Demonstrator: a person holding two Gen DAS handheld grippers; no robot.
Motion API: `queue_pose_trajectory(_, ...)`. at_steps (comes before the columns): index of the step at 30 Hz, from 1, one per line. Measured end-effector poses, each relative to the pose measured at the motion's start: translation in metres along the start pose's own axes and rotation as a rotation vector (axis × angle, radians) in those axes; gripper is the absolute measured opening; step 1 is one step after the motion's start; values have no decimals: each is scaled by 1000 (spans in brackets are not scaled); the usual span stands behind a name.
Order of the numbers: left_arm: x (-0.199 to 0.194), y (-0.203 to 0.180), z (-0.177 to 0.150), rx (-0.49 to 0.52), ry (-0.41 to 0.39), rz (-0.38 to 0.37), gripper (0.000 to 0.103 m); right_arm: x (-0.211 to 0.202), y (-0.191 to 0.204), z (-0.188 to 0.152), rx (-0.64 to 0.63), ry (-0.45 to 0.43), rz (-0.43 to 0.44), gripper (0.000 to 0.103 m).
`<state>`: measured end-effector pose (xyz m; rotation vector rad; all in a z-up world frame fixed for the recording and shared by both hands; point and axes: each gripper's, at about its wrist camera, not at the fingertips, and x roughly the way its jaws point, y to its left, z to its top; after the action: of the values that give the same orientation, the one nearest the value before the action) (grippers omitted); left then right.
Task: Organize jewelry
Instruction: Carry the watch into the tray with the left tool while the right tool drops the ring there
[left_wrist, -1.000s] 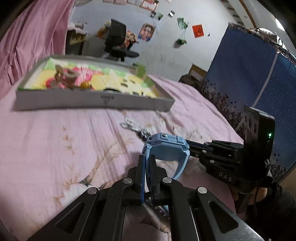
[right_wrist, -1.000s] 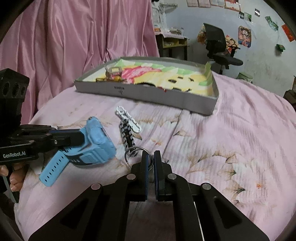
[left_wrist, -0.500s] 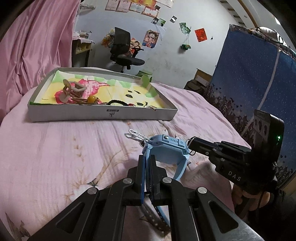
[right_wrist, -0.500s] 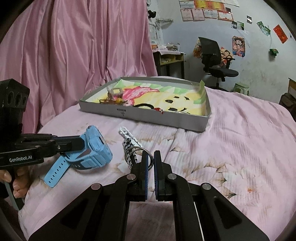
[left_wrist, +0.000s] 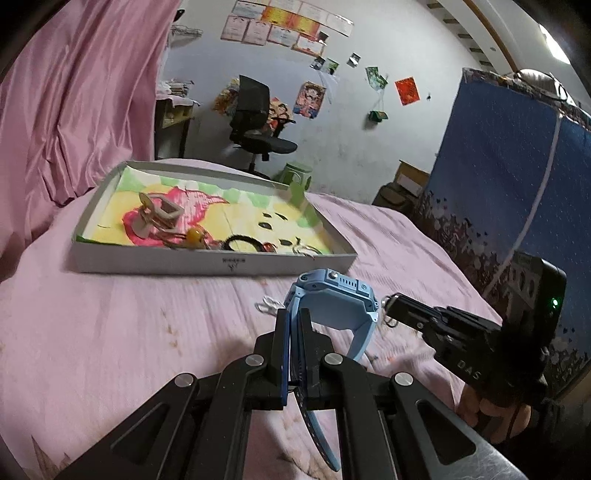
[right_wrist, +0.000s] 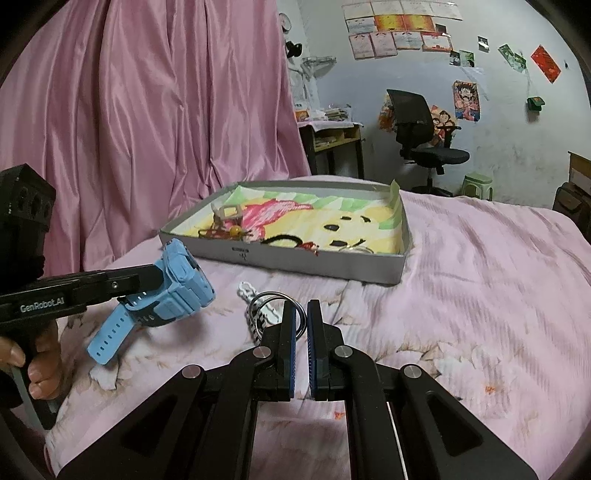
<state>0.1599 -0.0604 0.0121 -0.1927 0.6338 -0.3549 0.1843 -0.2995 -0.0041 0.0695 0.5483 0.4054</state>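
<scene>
Bed with pink floral sheet (right_wrist: 480, 295). Shallow grey tray (right_wrist: 295, 258) toward far edge; white chain (right_wrist: 245, 290) on sheet just in front of it.

A blue watch (left_wrist: 334, 306) is clamped by its strap in the left gripper (left_wrist: 294, 321); a keyring (right_wrist: 275, 314) sits pinched in the right gripper (right_wrist: 301, 314).

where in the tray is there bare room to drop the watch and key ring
The tray's right half, on the yellow print toward the far right corner, is bare. Its left and front-middle are crowded: a beige clip, an amber bead, a black hair tie.
</scene>
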Motion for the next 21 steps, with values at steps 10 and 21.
queue_pose_trajectory(10, 24, 30, 43, -106, -63, 80, 4, 19, -9, 35, 13, -64, -36, 5)
queue_pose_trajectory(21, 70, 54, 79, -129, -41, 186, 4, 73, -10, 71, 17, -44, -68, 5)
